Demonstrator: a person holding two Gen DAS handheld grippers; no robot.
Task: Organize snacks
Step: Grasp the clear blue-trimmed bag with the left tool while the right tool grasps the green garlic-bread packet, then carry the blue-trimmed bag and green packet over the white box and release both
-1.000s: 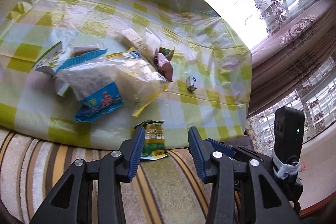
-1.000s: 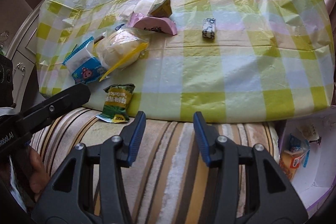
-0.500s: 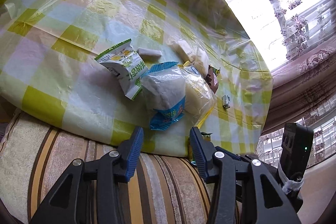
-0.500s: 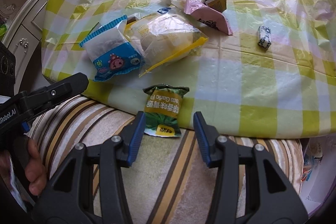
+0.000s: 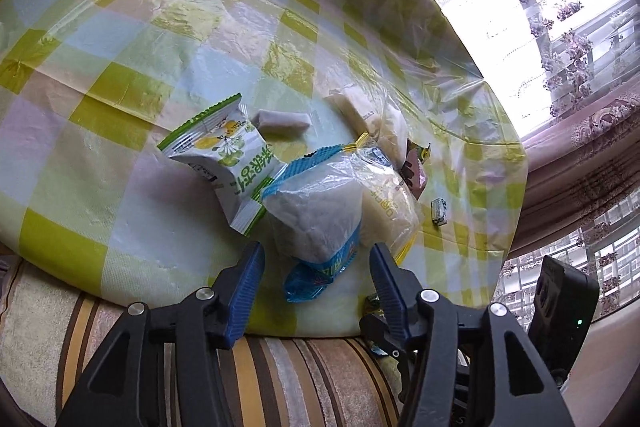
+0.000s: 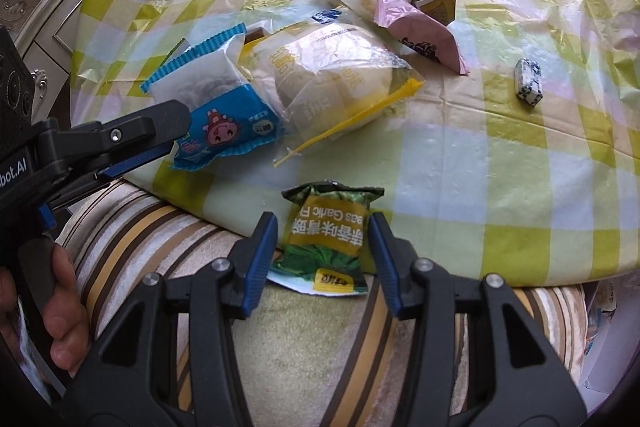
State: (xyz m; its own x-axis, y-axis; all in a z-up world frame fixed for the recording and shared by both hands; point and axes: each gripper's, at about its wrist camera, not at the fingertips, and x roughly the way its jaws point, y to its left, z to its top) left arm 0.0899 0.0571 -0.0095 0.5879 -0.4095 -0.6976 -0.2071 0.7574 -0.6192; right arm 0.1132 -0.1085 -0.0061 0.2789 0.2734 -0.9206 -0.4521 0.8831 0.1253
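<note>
The left gripper [image 5: 316, 263] had just been opening; its jaws stood spread either side of the blue-and-clear plastic bun packet [image 5: 316, 223] near the front edge of the yellow-checked plastic tablecloth [image 5: 120, 99], not pressing it. The right gripper [image 6: 323, 247] hung with jaws apart around the green-and-yellow foil garlic pea packet [image 6: 326, 239], which overhung that edge onto the striped cushion [image 6: 300, 347], pads clear of it.

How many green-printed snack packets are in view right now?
2: the dark green pea packet at the cloth's near edge, the white-and-green packet behind the blue-trimmed bag. Others may be hidden.
</note>
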